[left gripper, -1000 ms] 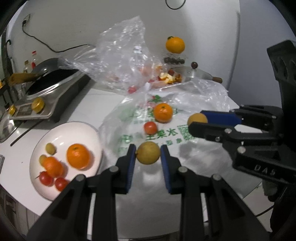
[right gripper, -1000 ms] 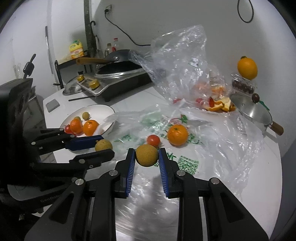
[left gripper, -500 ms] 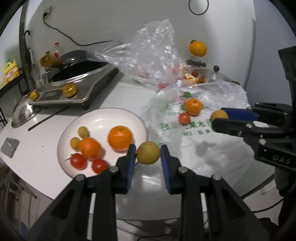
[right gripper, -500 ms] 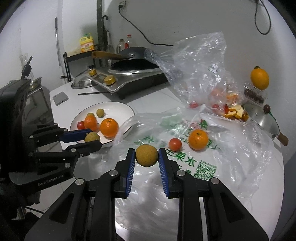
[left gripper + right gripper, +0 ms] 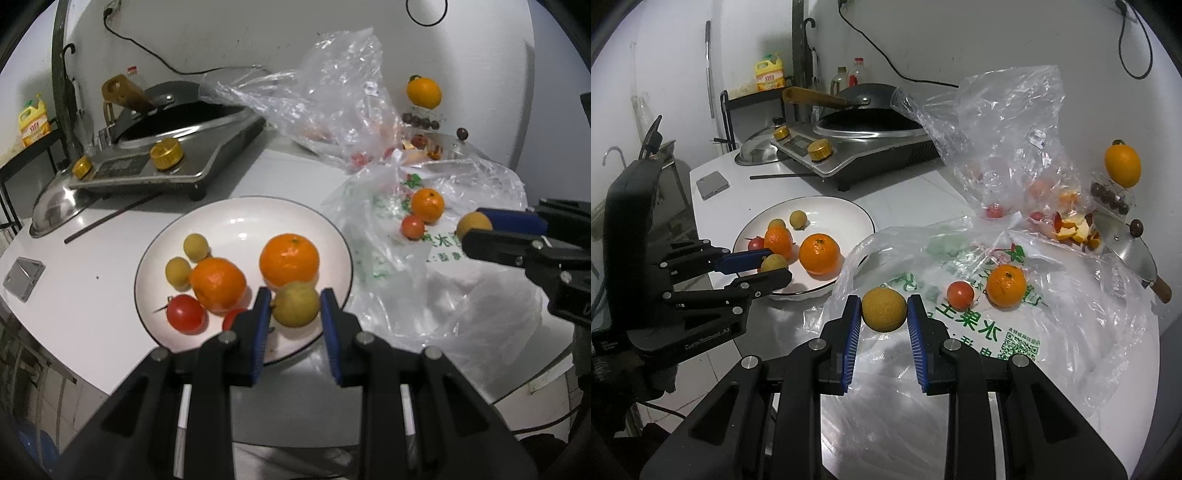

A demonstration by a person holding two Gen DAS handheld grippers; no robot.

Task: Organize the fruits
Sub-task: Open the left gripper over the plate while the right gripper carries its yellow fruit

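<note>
My left gripper [image 5: 295, 310] is shut on a yellow-green round fruit [image 5: 295, 303] and holds it over the near edge of the white plate [image 5: 236, 218]. The plate holds two oranges [image 5: 289, 259], red tomatoes [image 5: 185, 314] and two small yellow fruits [image 5: 195, 247]. My right gripper [image 5: 882, 314] is shut on a yellow-brown round fruit [image 5: 884, 309] above the printed plastic bag [image 5: 990, 332]. An orange [image 5: 1005, 285] and a tomato [image 5: 960, 294] lie on that bag. The left gripper also shows in the right wrist view [image 5: 768, 266] beside the plate [image 5: 831, 206].
An induction cooker with a black wok [image 5: 864, 136] stands behind the plate. A crumpled clear bag [image 5: 1004, 140] with fruit scraps lies at the back. A pot lid [image 5: 1123, 243] and an orange on a stand [image 5: 1122, 165] are at the right. The table edge runs close below the plate.
My left gripper has carried its fruit left and closer, and now holds it over the plate's near edge. My right gripper has stayed over the printed bag with its fruit.
</note>
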